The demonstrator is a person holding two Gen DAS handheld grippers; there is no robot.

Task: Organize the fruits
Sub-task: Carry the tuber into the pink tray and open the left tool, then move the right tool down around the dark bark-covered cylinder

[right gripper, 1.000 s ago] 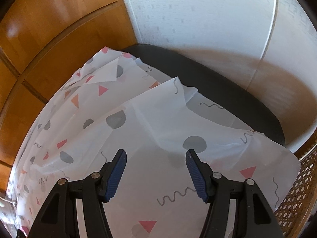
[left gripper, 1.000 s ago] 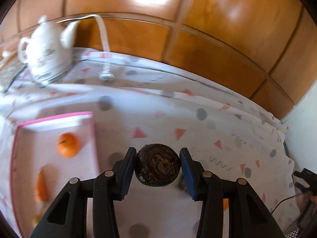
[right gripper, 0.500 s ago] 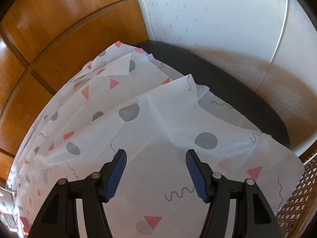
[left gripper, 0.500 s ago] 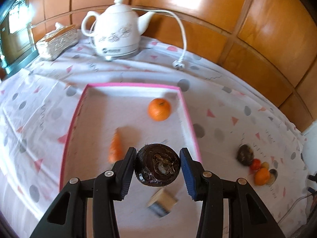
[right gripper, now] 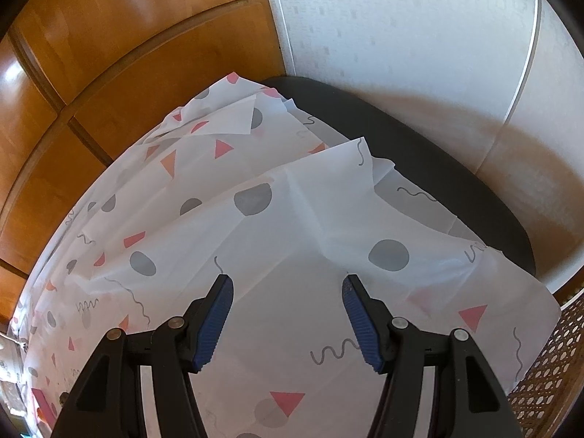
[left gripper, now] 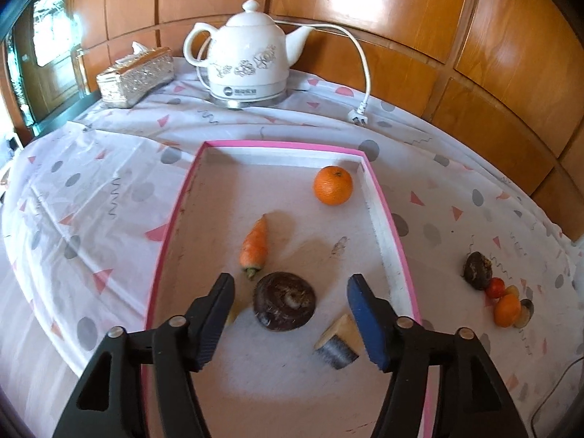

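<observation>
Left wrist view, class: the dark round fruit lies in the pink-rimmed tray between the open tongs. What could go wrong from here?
1. The dark round fruit, free between the opening left tongs, might roll into the carrot.
2. Withdrawing, the tongs could clip the small block beside them.
3. The fruit pile outside the tray may scatter when picked.

Pink-rimmed tray point(left gripper: 379, 197) w/ white floor holds: orange point(left gripper: 333, 185) near far right corner; carrot point(left gripper: 254, 244) at centre, tip pointing away; dark brown round fruit point(left gripper: 284, 300) just in front of carrot. Outside tray, right side on cloth: dark fruit point(left gripper: 477, 265), small red fruit point(left gripper: 495, 287), small orange fruit point(left gripper: 507, 309), clustered.
</observation>
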